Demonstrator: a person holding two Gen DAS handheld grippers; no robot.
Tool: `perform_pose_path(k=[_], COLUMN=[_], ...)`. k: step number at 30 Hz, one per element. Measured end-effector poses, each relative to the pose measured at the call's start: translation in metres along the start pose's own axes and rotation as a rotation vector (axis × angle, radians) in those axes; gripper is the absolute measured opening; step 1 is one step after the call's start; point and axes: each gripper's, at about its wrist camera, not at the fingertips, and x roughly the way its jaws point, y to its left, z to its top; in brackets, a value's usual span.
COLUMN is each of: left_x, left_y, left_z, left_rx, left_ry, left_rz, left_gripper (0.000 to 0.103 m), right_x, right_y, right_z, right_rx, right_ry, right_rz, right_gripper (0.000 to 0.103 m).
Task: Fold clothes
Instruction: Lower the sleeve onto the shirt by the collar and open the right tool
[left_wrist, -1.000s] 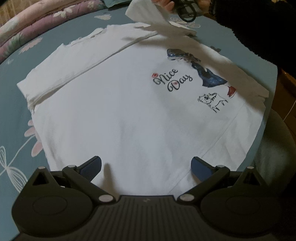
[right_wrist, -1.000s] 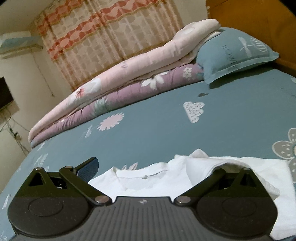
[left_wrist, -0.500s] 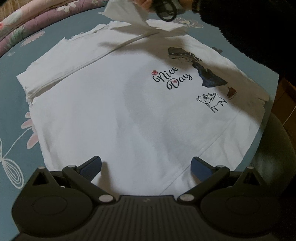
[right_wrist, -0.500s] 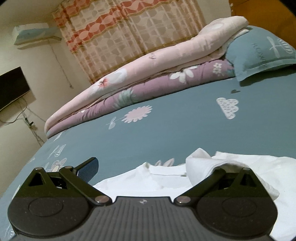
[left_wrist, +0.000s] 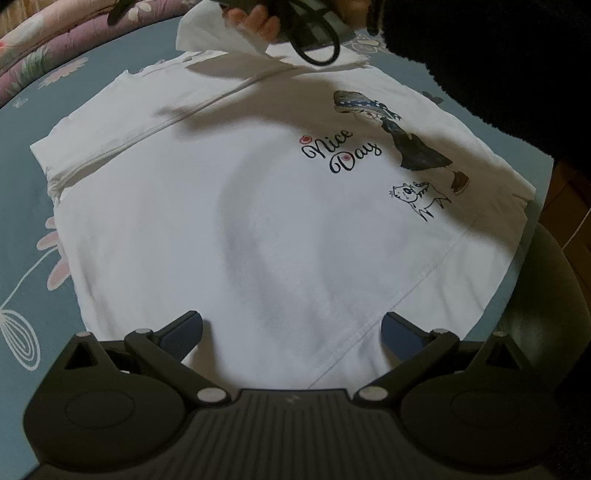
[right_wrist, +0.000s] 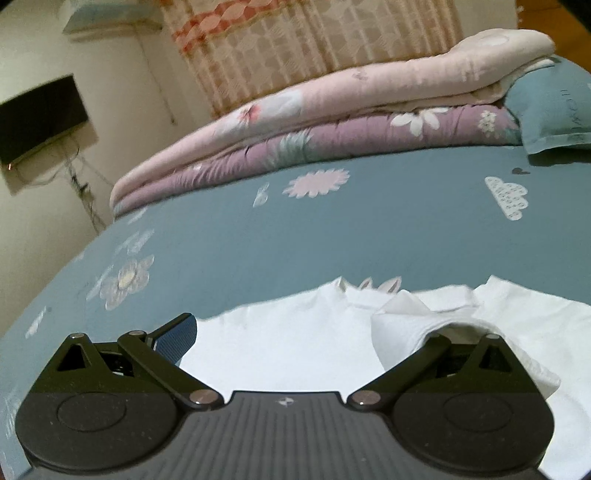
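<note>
While the sleeve drapes over one finger of the splayed right gripper,
the left gripper hangs released; the sleeve should land flat on the T-shirt.

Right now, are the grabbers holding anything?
The left gripper holds nothing. The right gripper stands wide open, with the white T-shirt sleeve draped over one finger, lifted.

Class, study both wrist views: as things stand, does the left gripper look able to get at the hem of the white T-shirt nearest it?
Probably yes. The left gripper is open just above the white T-shirt, and the hem runs between its fingers with nothing lying over it. The right gripper is at the far sleeve.
</note>
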Motion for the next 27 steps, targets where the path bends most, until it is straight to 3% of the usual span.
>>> perform_pose_path(k=[7, 13, 16, 27], left_x=[0.001, 0.000, 0.000, 0.004], left_y=[0.001, 0.003, 0.005, 0.005], left_z=[-0.001, -0.005, -0.007, -0.013], left_rx=[-0.012, -0.019, -0.025, -0.039], left_ry=[-0.001, -0.006, -0.008, -0.029], left_rz=[-0.002, 0.002, 0.001, -0.024], left_gripper=[0.102, 0.102, 0.102, 0.102], right_x=[0.024, 0.028, 0.020, 0.007], right_y=[0.011, -0.010, -0.023, -0.046], right_z=[-0.015, -0.030, -0.038, -0.040], right_rx=[-0.073, 0.101, 0.201, 0.334], right_ry=[0.111, 0.153, 0.139, 0.002], right_rz=[-0.004, 0.052, 0.071, 0.099], right_gripper=[0.103, 0.103, 0.103, 0.103])
